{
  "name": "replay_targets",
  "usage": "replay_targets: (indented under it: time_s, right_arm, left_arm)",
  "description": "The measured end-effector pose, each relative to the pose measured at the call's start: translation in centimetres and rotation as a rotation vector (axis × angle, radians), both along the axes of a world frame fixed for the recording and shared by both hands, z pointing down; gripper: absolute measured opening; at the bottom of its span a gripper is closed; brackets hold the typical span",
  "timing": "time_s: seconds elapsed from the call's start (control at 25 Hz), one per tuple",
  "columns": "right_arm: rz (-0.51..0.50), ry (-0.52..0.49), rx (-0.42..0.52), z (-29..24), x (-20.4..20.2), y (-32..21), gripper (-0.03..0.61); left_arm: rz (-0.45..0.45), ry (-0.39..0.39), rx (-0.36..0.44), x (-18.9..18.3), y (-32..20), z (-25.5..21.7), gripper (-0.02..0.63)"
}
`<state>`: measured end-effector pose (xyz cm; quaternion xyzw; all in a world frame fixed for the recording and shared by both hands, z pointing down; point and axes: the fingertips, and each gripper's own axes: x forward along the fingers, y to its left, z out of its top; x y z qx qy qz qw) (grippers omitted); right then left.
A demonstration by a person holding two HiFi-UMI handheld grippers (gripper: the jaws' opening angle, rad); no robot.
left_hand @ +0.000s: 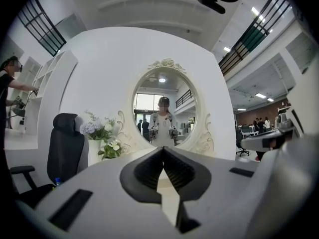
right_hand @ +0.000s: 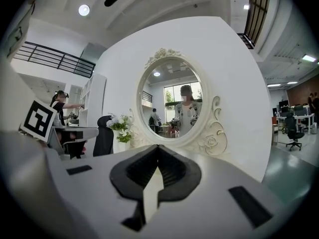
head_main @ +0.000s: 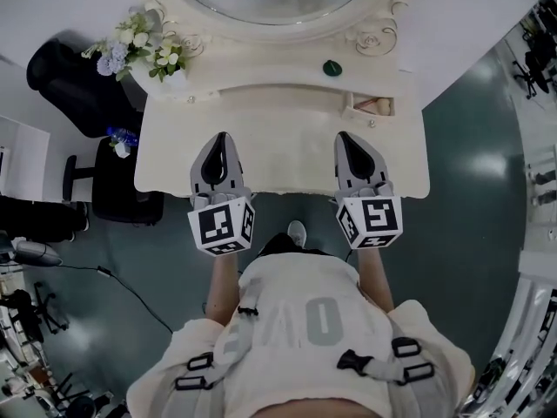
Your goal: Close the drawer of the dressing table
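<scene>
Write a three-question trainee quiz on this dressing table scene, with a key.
1. True or false: the small drawer on the right side of the table stands open.
2. Pick one: the flowers stand on the person's A) left, B) right, C) dead centre.
3. Fill in: the left gripper and right gripper each have their fingers ___.

Key: 1 true; 2 A; 3 shut.
</scene>
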<state>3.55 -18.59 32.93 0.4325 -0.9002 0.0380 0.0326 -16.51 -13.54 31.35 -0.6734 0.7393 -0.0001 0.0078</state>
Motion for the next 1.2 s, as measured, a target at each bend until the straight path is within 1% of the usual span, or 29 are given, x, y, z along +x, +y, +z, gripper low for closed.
replay_targets:
  time_s: [0.16,0.48,0.56,0.72,0.96,1.08,1.16,1.2]
  right_arm:
    - [-0.014,-0.001,-0.012,-0.3,-0.2,-1.0,0.009]
    - [-0.011,-0.009,-0.02,-1.0,-0.6,-2.2,0.009]
    - [-0.007,-0.014,-0.01,-1.2,-0.8,-2.4,0.009]
    - [-0.002,-0.01,0.009,-1.4,-1.2,-2.3,0.009]
    - [0.031,-0.005,0.017,-1.5,-1.3,-2.3,0.011]
    - [0.017,0.002,0.007,-1.4,-1.8,-2.3,0.066]
    - [0.004,0.01,-0.012,-1.0,-2.1,-2.4,0.114]
    - [-0.002,0.013,-0.03,-0.8,-2.3,-2.5,0.152]
  left_arm:
    - [-0.012,0.003,0.0,-0.1,-0.9,-0.4,0.019]
    - [0.0,0.014,0.017,0.2,-2.0,-1.4,0.02]
    - [0.01,0.014,0.027,0.4,-2.3,-1.8,0.019]
    - [0.038,-0.017,0.041,0.6,-2.8,-2.5,0.019]
    - [0.082,-0.025,0.05,0.5,-3.7,-2.7,0.02]
    - [0.092,-0.022,0.055,0.3,-4.1,-2.8,0.018]
    - [0.102,-0.022,0.055,0.4,-4.3,-2.7,0.02]
    - [0.109,-0.023,0.053,0.4,-4.4,-2.6,0.019]
